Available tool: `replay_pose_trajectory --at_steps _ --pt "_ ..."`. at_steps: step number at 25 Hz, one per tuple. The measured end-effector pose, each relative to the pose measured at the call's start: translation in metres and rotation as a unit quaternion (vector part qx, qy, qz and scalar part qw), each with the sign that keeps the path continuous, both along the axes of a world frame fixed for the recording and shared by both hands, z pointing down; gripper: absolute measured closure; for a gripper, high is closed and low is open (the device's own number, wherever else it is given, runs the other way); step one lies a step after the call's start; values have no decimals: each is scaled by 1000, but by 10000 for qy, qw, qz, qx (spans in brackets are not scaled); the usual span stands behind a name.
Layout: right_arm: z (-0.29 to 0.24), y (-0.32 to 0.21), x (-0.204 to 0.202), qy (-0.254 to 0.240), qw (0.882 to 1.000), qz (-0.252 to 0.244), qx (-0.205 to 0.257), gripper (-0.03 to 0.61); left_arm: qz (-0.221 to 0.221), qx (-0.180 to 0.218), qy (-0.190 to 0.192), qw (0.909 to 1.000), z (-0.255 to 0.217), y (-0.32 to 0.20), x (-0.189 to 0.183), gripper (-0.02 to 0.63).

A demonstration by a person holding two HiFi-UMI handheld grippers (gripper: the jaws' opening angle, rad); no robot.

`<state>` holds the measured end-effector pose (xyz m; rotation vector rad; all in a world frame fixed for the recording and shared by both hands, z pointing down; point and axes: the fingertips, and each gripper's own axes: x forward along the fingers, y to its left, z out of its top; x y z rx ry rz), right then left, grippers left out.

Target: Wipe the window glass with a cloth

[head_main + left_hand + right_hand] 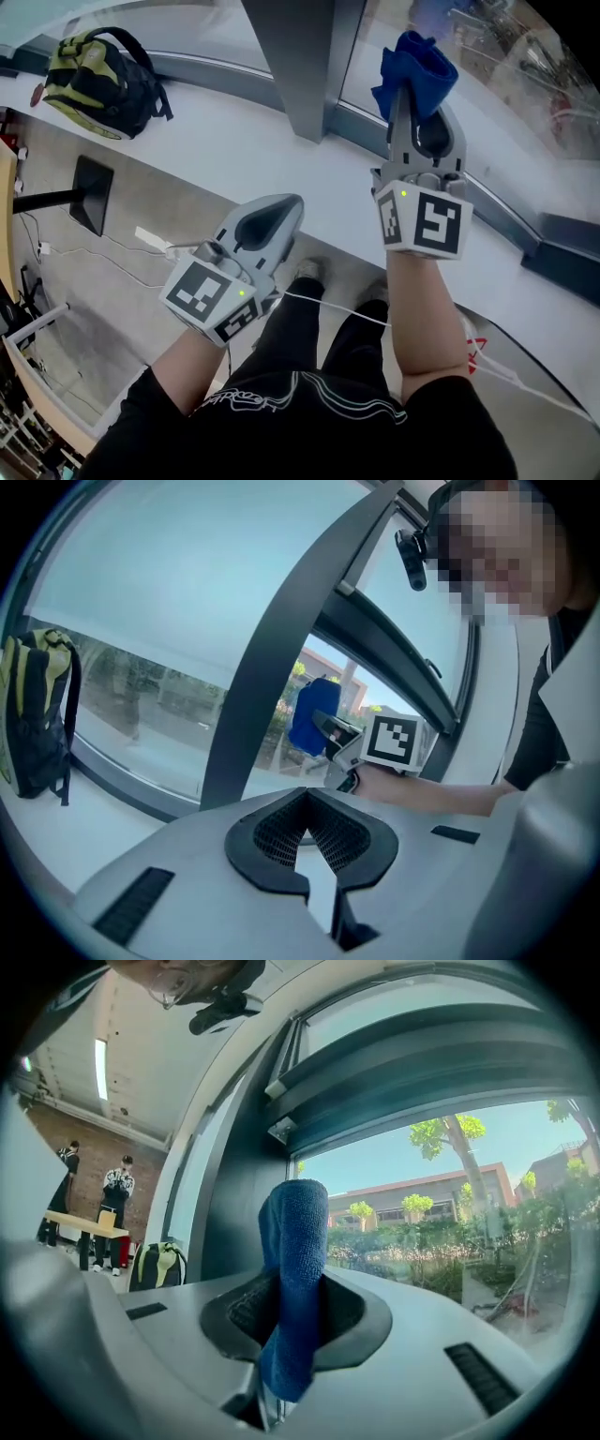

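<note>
Faced a broad window glass (525, 66) over a white sill (225, 131), with trees and a low building beyond. Found the blue cloth (413, 66) at about 1 o'clock in the head view, raised close to the pane, just right of the dark frame post (300, 66). Could not tell whether it touched the glass.

Had it pinched in the right tool (415, 105), jaws closed on a fold near its middle, with one end up above the jaws and the other down below them. Judged it light, soft and limp, of plush weave, likely to flop and bunch rather than lie flat, and to drag a little on dry glass. Judged the pane hard, smooth and breakable, so wanting even, moderate pressure. Judged the hold sound but narrow: better to press the free upper wad flat against the pane and keep the hard jaw tips off it.

Held the left tool (277, 208) low, at 7 o'clock of the right one, near the sill's edge, jaws drawn together with nothing between them. Saw a yellow-and-black backpack (98, 80) on the sill at 10 o'clock, well apart.
</note>
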<state>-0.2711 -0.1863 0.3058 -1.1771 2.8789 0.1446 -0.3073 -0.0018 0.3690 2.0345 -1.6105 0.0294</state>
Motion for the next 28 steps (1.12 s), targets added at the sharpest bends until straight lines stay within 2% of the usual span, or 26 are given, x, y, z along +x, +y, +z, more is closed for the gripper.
replay_pose_trajectory --at_steps 5,12,21,28 --pt "-3 -17 -36 111 9998 104 83 511 -104 57 46 9999 -6 5 -22 607" --pt "10 -33 -42 257 9993 272 -50 511 -20 79 169 9998 -9 4 -19 607" --pt "17 -41 -15 279 9986 431 -84 511 134 23 178 9997 -5 -12 7 607" --pt "20 -51 39 286 9972 675 -112 511 315 -70 197 9993 -1 -25 42 607"
